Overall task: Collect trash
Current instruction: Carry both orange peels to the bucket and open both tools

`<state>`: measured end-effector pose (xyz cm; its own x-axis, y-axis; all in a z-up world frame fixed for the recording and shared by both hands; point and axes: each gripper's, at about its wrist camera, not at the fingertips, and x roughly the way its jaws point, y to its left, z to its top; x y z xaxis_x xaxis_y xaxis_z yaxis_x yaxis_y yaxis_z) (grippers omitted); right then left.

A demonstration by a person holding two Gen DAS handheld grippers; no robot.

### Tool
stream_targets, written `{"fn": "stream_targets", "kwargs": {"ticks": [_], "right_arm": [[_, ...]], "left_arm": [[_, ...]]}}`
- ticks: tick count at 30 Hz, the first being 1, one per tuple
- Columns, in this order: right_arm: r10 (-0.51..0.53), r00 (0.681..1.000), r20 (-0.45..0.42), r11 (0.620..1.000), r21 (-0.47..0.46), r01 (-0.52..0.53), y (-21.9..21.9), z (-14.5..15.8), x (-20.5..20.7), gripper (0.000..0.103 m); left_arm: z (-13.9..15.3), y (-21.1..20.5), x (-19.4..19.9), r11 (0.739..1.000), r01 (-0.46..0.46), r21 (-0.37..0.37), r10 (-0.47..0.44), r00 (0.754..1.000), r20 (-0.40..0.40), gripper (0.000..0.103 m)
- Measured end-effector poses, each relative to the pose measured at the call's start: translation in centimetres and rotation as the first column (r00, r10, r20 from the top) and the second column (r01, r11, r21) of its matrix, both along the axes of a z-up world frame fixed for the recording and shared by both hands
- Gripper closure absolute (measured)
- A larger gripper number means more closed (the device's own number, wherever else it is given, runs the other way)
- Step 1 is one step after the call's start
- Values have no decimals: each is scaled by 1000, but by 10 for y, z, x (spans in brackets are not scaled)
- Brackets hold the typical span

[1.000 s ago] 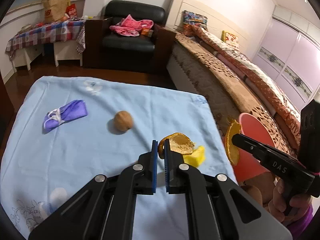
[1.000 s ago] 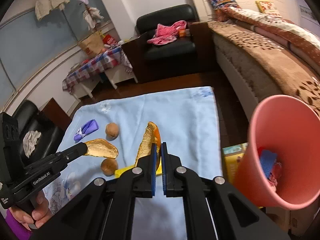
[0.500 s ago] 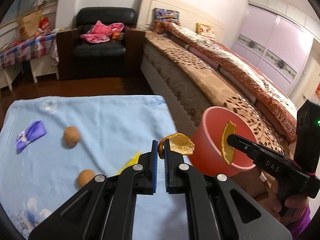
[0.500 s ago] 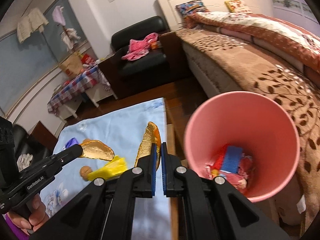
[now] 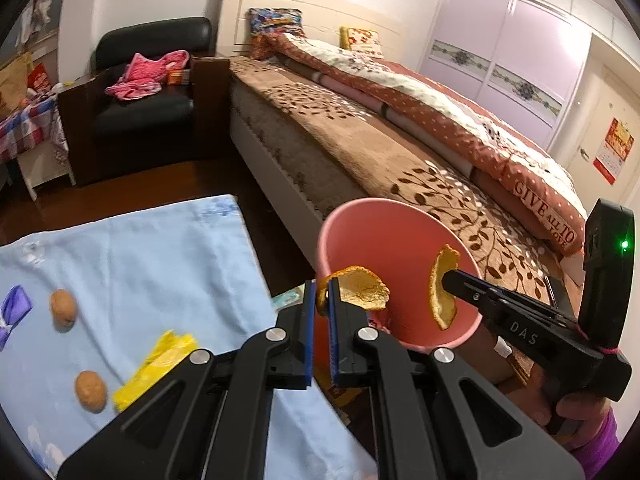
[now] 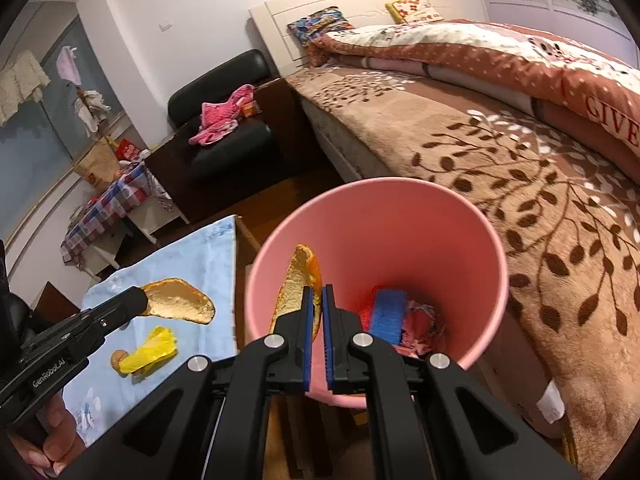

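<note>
My left gripper (image 5: 321, 292) is shut on a piece of orange peel (image 5: 360, 290), held at the near rim of the pink bin (image 5: 384, 240). My right gripper (image 6: 315, 298) is shut on a second, curved orange peel (image 6: 300, 280), held over the open mouth of the pink bin (image 6: 400, 220). The right gripper and its peel (image 5: 442, 292) also show in the left wrist view; the left gripper's peel (image 6: 180, 300) shows in the right wrist view, over the table's edge. A blue wrapper (image 6: 386, 312) and other trash lie at the bin's bottom.
The light blue tablecloth (image 5: 140, 260) carries a yellow wrapper (image 5: 156, 364), two walnuts (image 5: 63, 308) (image 5: 91, 391) and a purple wrapper (image 5: 14, 308). A bed (image 5: 400, 140) stands right behind the bin. A black armchair (image 5: 152, 92) with pink clothes stands further back.
Both grippers have carried their peels right, away from the table. The right peel is now above the bin's opening and the left peel has reached the bin's rim.
</note>
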<state>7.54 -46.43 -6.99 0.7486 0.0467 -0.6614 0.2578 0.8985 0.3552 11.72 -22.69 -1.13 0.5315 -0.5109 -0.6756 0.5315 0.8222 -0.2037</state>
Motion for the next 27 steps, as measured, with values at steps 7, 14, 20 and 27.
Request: {"fn": "stream_targets", "kwargs": {"ticks": [7, 14, 20, 27], "right_arm": [[-43, 999, -16, 999, -9, 43, -19, -11, -5, 99], [-65, 997, -36, 998, -17, 65, -27, -21, -7, 99], [-74, 996, -52, 997, -11, 74, -34, -30, -7, 99], [-84, 995, -63, 996, -10, 83, -37, -34, -7, 99]], "left_arm": [[-12, -36, 0, 998, 54, 36, -54, 999, -8, 98], [-30, -65, 1, 993, 92, 69, -90, 996, -30, 98], [-40, -82, 1, 989, 117, 88, -114, 993, -38, 98], [-50, -92, 4, 986, 135, 94, -129, 990, -64, 98]]}}
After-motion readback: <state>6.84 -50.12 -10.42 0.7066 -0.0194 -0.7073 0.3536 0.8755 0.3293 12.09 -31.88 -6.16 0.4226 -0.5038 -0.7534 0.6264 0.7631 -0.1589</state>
